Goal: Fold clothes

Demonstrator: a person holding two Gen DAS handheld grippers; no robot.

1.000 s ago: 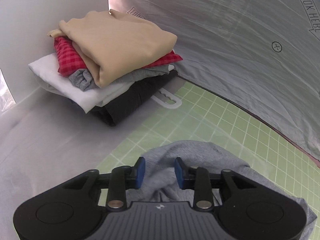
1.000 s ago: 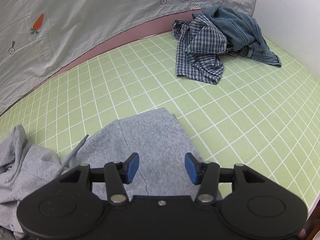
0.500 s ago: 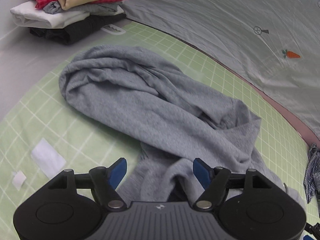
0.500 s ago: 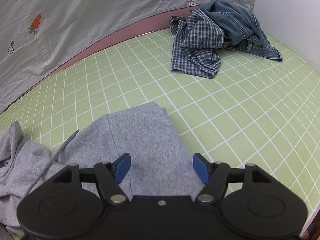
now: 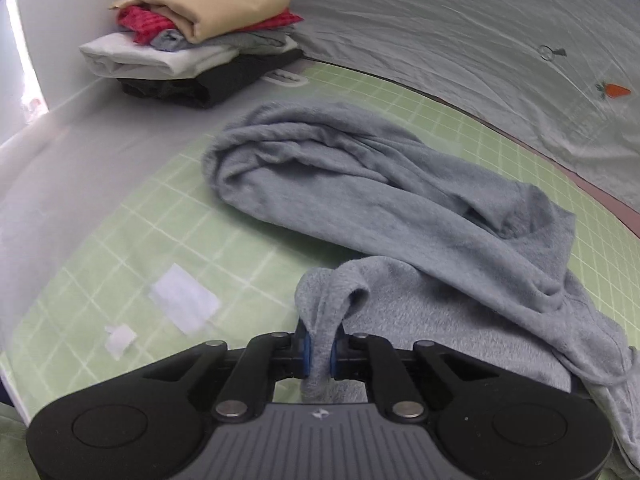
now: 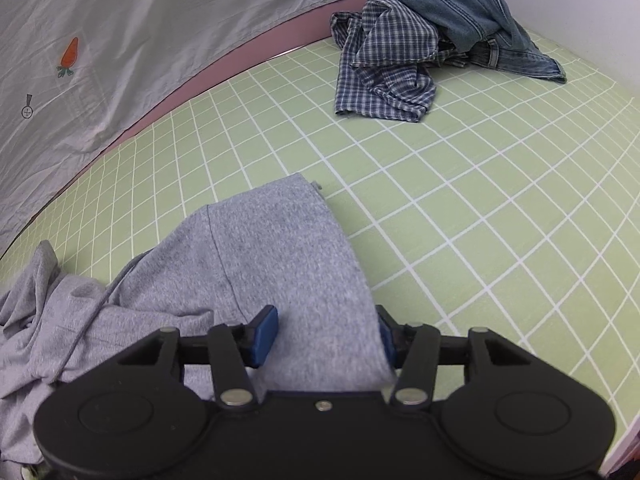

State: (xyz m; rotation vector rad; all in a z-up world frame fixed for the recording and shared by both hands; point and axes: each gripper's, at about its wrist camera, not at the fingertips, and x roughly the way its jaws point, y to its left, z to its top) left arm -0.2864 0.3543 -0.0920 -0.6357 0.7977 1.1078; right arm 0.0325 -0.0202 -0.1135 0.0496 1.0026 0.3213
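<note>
A crumpled grey garment [image 5: 400, 200] lies on the green grid mat [image 5: 120, 248]. My left gripper [image 5: 319, 350] is shut on a raised fold of its near edge, and the cloth stands up in a small loop between the blue pads. In the right wrist view a flat end of the same grey garment [image 6: 280, 248] runs toward me, with a drawstring [image 6: 92, 312] trailing at the left. My right gripper [image 6: 326, 336] is open, its fingers set apart on either side of that flat end, low over the mat [image 6: 480, 200].
A stack of folded clothes [image 5: 200, 40] sits at the far left, off the mat. A plaid shirt [image 6: 384, 68] and denim [image 6: 460, 20] are heaped at the mat's far right. A grey printed sheet [image 6: 160, 20] hangs behind. White tape patches [image 5: 184, 304] mark the mat.
My left gripper pulled back from the stack, opened wide over the garment, then shut on a fold of it. My right gripper dropped lower and its fingers came somewhat closer around the flat end.
</note>
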